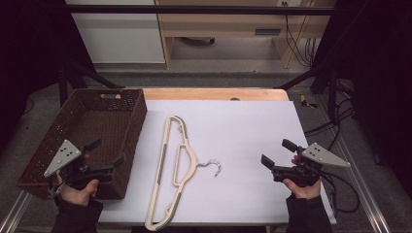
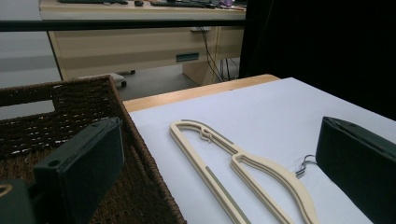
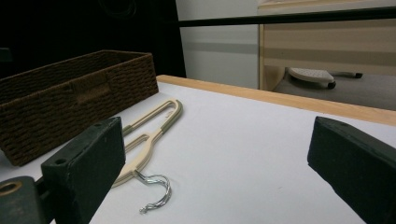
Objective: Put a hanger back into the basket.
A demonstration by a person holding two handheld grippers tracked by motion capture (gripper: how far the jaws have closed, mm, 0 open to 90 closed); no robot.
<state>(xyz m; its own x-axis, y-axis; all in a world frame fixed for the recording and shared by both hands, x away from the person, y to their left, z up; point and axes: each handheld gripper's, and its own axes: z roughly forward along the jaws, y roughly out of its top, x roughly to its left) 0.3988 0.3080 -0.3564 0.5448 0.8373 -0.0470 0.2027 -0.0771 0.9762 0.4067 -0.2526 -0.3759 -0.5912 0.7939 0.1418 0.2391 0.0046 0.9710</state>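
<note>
Both grippers, left gripper and right gripper, are held unclenched, nothing grasped. The hanger is seen whole from the high view. Its hook, seemingly metal, is clearest in the right gripper view.

I am finding no readable text, label, brand, number or sign in any view. The small plate on the wooden cabinet front is showing as a grey blur, too small for me to read. Nothing printed is showing on the hanger or the basket.
</note>
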